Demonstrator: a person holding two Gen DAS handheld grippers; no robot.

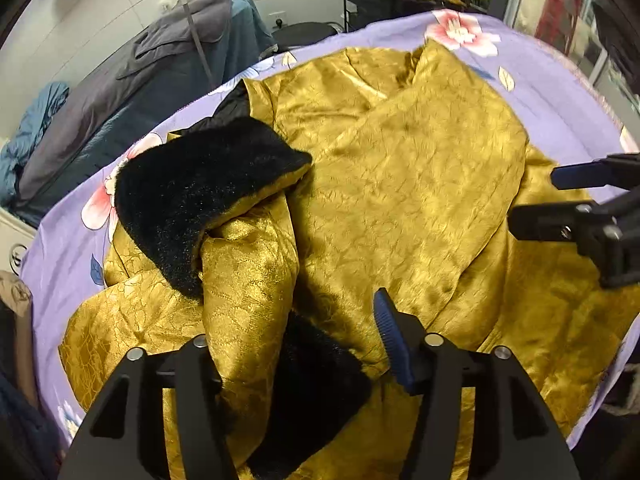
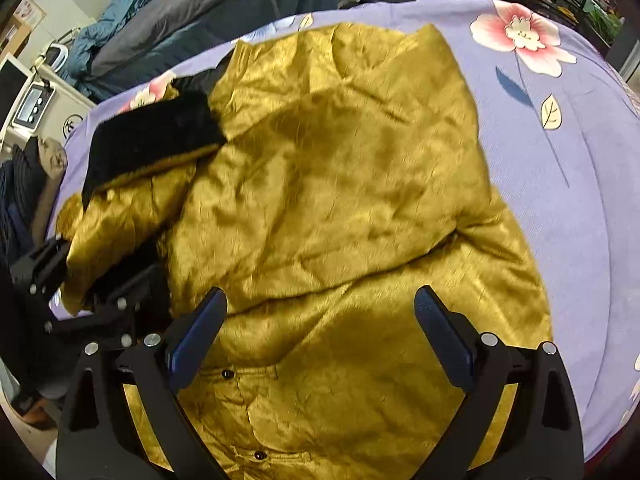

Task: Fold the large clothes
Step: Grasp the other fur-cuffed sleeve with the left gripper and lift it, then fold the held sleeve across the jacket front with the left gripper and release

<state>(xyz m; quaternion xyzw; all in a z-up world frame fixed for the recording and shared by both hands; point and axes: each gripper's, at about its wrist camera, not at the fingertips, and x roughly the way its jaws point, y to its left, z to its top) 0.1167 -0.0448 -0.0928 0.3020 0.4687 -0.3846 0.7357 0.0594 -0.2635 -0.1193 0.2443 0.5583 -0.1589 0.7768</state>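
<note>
- Left wrist view showed the gold satin jacket (image 1: 400, 184) sprawled across the lilac floral bedspread (image 1: 560, 92), soft, slippery and fairly bulky.
- Left gripper (image 1: 304, 344) stood open astride the fur-lined sleeve (image 1: 248, 280), nothing pinched.
- Right gripper (image 2: 320, 320) hung open over the jacket's buttoned edge; I'd take seams or cuffs.

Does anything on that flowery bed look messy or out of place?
Yes: the gold coat's left sleeve lies bunched and twisted, its black fur cuff flipped up. The rest lies fairly flat.
</note>
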